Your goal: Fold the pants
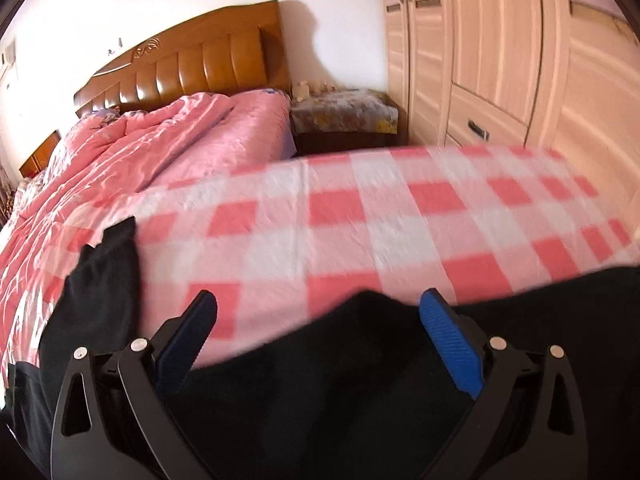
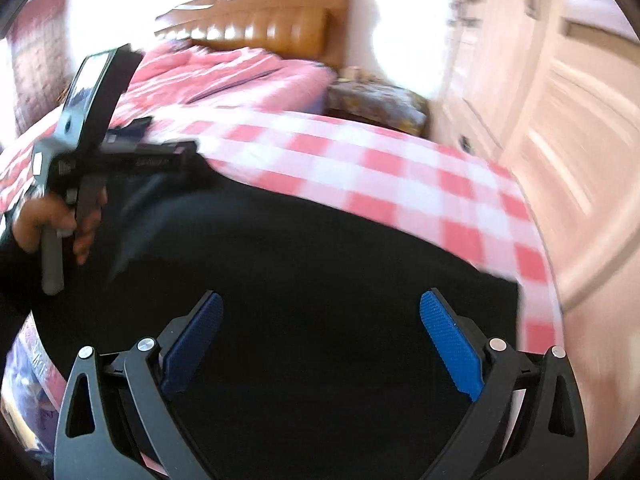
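Black fabric pants [image 2: 304, 264] lie flat on the pink-white checked sheet [image 2: 360, 168] for folding; left gripper [image 1: 318, 300] and right gripper [image 2: 320, 300] hover over them, both spread, pinching nothing.

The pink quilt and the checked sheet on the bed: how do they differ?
The pink quilt is plain pink, crumpled and heaped near the headboard; the checked sheet has red and white squares and lies flat. Black pants lie on the checked sheet, not on the pink quilt. Both cover the same bed.

pants [image 2: 320, 280] black | sheet [image 1: 360, 216] pink-white check | tongs pads [image 1: 450, 340] blue
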